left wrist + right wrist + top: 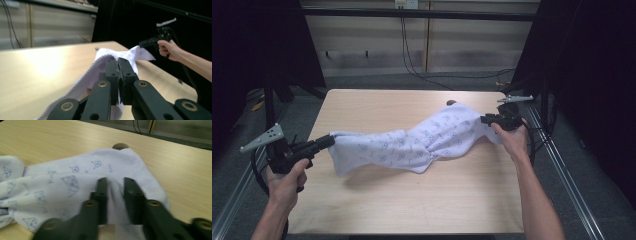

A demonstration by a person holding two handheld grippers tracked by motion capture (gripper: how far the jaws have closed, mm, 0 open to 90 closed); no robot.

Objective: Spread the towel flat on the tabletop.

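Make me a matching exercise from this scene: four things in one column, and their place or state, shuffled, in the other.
Things:
1. towel
2. left gripper
3. right gripper
4. table

States:
A. shut on the towel's far right end
B. light wood, bearing the cloth
C. white with blue prints, stretched between both fingers
D. shut on the towel's near left end

Pairs: 1-C, 2-D, 3-A, 4-B

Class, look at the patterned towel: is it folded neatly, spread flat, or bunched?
Bunched: the towel hangs twisted and creased between left gripper and right gripper.
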